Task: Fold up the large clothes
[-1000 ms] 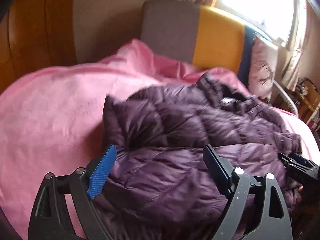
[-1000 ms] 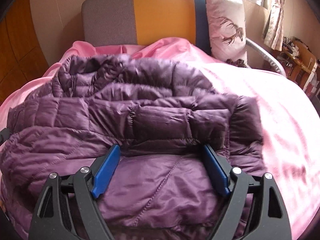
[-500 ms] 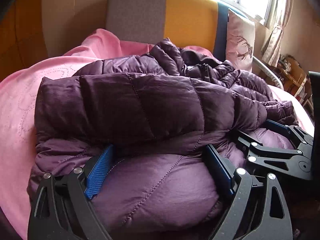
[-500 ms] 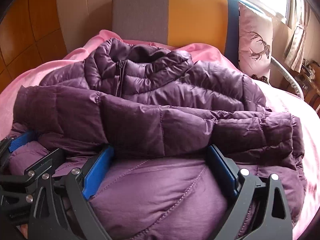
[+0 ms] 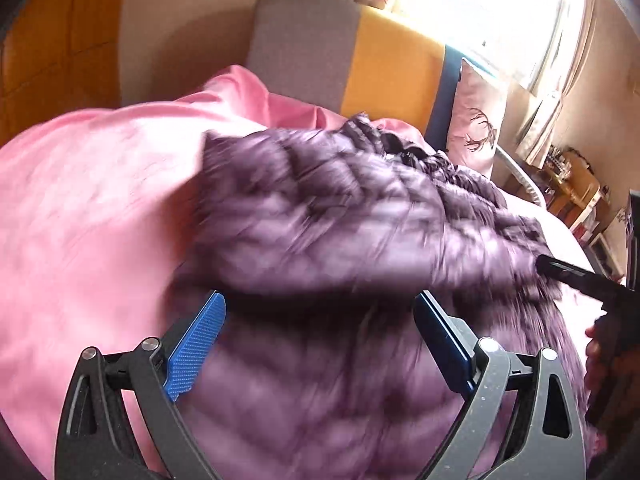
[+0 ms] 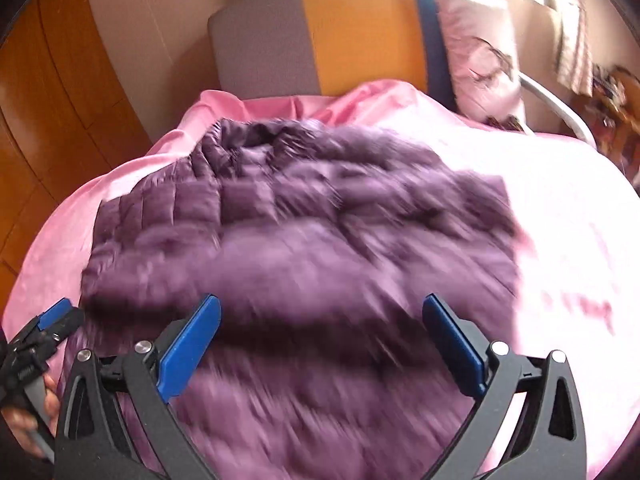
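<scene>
- Purple quilted puffer jacket lies bunched on a pink bedspread, roughly in the middle of the bed; both views are smeared by motion, so the seams and the exact fold lines cannot be made out.
- In the left wrist view the jacket's left edge stops short of the bed's left side, leaving a broad bare stretch of pink sheet there.
- In the right wrist view the jacket's right edge ends well before the bed's right side, with a wide pale-pink stretch open beyond it.
- The collar end of the jacket points toward the headboard, which is grey, orange and navy; a strip of rumpled pink sheet lies between them.
- A pillow with a deer print leans at the headboard's right end, apart from the jacket.
- The left gripper hangs over the near part of the jacket, its jaws wide and opening, pads clear of the fabric, grasping nothing.
- The right gripper hangs likewise over the near hem, its jaws opening and spread wide, nothing pinched between the blue pads.
- Each gripper shows at the other view's edge, flanking the jacket.
- Wooden panelling borders the bed's left side; cluttered shelves stand past its right.
</scene>
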